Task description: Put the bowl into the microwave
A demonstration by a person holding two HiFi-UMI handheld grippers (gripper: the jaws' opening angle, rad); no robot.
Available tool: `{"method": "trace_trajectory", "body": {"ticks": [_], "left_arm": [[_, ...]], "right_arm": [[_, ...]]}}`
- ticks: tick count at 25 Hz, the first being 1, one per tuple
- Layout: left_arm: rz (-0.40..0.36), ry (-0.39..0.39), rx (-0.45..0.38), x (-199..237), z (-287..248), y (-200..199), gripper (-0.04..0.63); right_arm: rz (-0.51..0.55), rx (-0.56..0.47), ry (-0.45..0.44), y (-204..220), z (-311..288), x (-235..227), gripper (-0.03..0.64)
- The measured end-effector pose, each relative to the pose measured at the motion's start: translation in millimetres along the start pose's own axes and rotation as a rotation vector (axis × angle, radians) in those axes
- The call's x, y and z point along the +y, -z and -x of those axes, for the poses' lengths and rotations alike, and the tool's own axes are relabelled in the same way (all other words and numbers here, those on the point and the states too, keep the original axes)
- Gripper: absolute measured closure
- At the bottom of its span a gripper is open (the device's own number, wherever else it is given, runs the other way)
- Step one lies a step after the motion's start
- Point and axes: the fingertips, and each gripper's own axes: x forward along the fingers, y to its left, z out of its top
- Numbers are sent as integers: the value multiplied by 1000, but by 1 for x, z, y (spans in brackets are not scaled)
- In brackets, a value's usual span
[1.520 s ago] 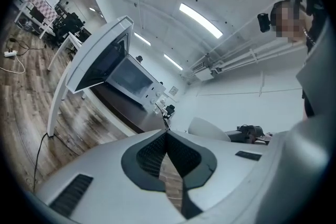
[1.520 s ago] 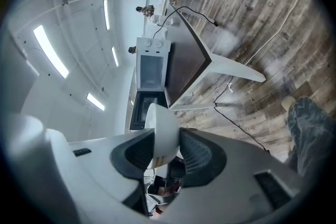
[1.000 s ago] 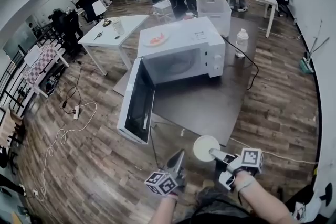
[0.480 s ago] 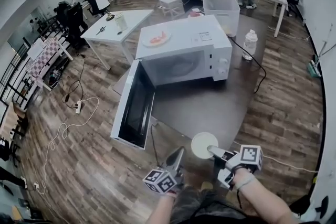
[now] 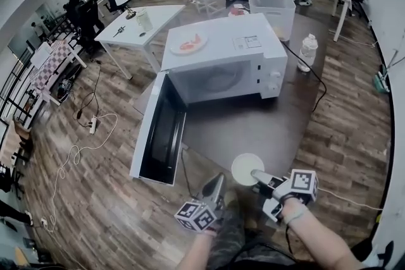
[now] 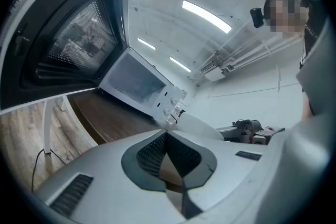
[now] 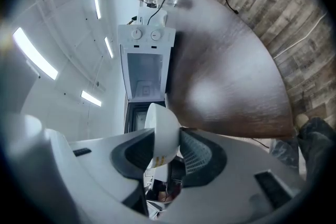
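Observation:
The white bowl (image 5: 245,167) hangs over the near edge of the dark table (image 5: 253,126), with my right gripper (image 5: 255,174) shut on its rim. In the right gripper view the bowl (image 7: 160,119) stands on edge between the pads, in line with the white microwave (image 7: 144,65). The microwave (image 5: 221,60) sits on the table with its door (image 5: 158,129) swung open to the left, and its cavity looks empty. My left gripper (image 5: 216,182) floats just left of the bowl, jaws shut on nothing. The left gripper view shows that gripper (image 6: 167,135) below the open door (image 6: 68,34).
A plate with red food (image 5: 190,44) lies on top of the microwave. Behind it stand a clear plastic bin (image 5: 273,4), a water bottle (image 5: 308,50) and a white table (image 5: 136,25). Cables and a power strip (image 5: 93,126) lie on the wood floor at left. People stand at the back.
Both grippers and the view have come nearer to the microwave and table. The bowl stays in the right gripper's hold. The left jaws stay shut.

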Motion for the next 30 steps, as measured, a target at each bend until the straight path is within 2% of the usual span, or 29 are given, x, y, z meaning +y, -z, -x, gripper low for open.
{"method": "trace_trajectory", "body": {"ticks": [20, 30], "left_arm": [[14, 8, -10, 72, -98, -50, 592], [6, -20, -21, 94, -119, -64, 592]], "right_arm": [[-20, -49, 9, -84, -100, 30, 477], [-37, -62, 0, -109, -139, 38, 477]]}}
